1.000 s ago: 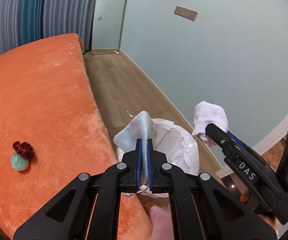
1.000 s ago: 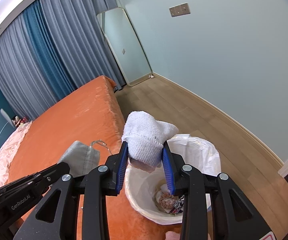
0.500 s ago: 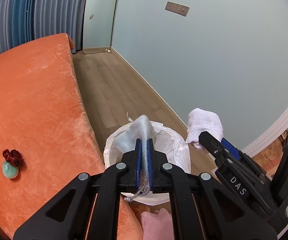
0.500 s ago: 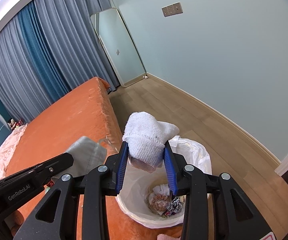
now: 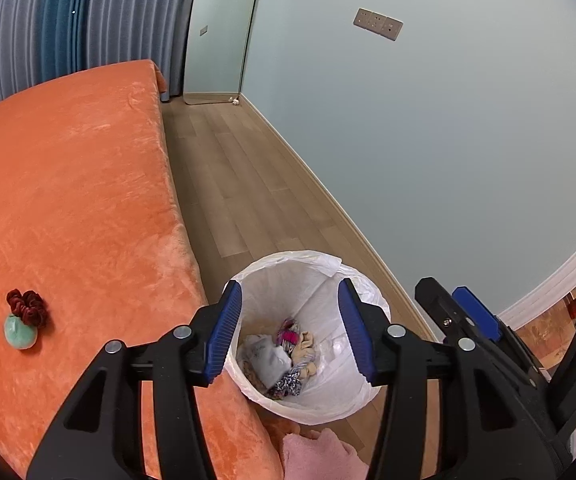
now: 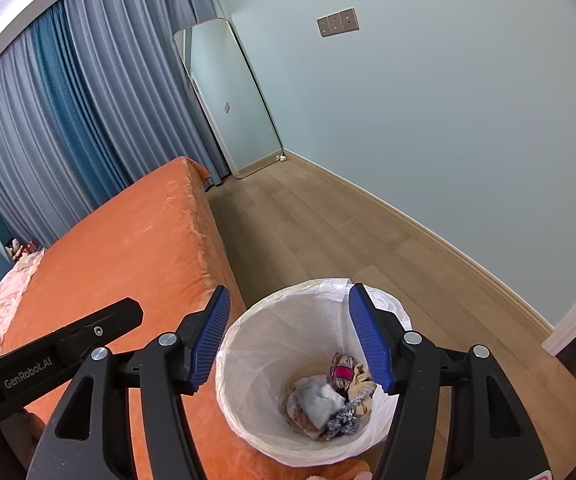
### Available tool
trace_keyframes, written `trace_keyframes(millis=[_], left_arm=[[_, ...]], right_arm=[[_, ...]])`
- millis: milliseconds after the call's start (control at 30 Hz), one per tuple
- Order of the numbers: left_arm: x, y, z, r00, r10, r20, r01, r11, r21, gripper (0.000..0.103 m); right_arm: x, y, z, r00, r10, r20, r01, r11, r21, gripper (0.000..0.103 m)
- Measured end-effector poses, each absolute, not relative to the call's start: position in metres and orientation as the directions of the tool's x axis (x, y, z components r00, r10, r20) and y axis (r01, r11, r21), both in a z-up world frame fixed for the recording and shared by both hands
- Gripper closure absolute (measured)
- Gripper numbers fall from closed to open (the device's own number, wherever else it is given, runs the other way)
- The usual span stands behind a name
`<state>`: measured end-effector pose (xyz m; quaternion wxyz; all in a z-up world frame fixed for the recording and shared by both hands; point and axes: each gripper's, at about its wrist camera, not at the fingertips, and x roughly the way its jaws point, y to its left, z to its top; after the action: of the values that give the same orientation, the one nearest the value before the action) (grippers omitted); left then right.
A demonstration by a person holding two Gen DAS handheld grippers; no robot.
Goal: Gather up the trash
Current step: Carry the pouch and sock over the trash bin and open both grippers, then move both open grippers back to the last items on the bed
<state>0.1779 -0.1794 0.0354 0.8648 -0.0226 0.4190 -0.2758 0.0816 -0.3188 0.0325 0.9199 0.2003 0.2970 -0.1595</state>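
A white-lined trash bin stands on the floor beside the orange bed. My left gripper is open and empty above the bin's mouth. My right gripper is also open and empty over the bin. Inside the bin lies a heap of crumpled trash, with a pale grey cloth on top. A green ball with a dark red scrunchie lies on the bed to the left. The right gripper's finger shows in the left wrist view.
A wooden floor runs between the bed and the pale blue wall. A mirror leans in the far corner by grey and blue curtains. A pink cloth lies at the bed's near corner. A pink pillow lies at the far left.
Both grippers have opened. The grey cloth from the left and the white sock from the right have dropped into the bin.
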Motion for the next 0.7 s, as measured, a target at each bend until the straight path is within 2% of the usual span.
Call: trace_keyframes(millis=[600,700], left_arm=[[0.177,-0.128,0.041,0.529,-0.474,-0.704,0.382,0.874,-0.301,0.055],[0.177,-0.112,0.041,0.540,-0.467,-0.701,0.356,0.881,-0.312,0.051]], right_arm=[[0.089,-0.290,0.036,0.772,-0.135,-0.621,0.367,0.892,0.263,0.038],[0.093,-0.278,0.036,0.772,-0.119,-0.625,0.346,0.903,0.255,0.038]])
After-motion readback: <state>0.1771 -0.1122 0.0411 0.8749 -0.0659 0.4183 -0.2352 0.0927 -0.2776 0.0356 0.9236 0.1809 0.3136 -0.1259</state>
